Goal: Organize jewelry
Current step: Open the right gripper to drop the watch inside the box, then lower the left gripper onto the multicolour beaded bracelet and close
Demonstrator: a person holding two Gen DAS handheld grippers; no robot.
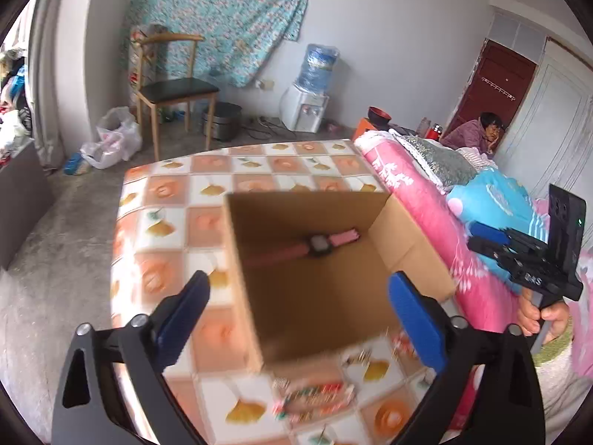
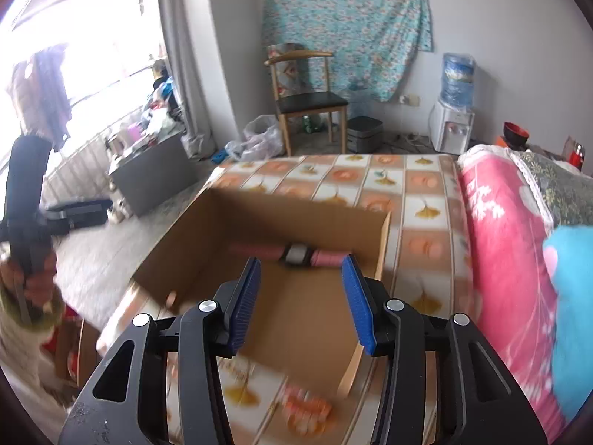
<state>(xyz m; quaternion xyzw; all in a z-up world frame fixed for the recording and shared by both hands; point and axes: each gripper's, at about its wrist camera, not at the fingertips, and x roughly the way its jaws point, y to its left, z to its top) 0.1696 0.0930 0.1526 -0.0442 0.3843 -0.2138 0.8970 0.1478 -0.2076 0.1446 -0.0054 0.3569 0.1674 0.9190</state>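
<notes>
An open cardboard box (image 1: 326, 278) stands on the patterned table (image 1: 207, 170). A pink-strapped watch (image 1: 318, 244) lies inside it against the far wall; it also shows in the right wrist view (image 2: 296, 254). Blurred colourful jewelry (image 1: 315, 396) lies on the table in front of the box, and a blurred piece (image 2: 307, 409) shows near the box's front edge. My left gripper (image 1: 296, 296) is open and empty above the box's near side. My right gripper (image 2: 302, 278) is open and empty over the box (image 2: 296, 319). The right gripper also appears at the right of the left wrist view (image 1: 481, 235).
A pink quilt (image 1: 426, 222) and blue bedding (image 1: 493, 207) lie along the table's right side. A chair (image 1: 174, 89), plastic bags (image 1: 111, 137) and a water dispenser (image 1: 307, 100) stand behind. A person (image 1: 478, 129) sits far right.
</notes>
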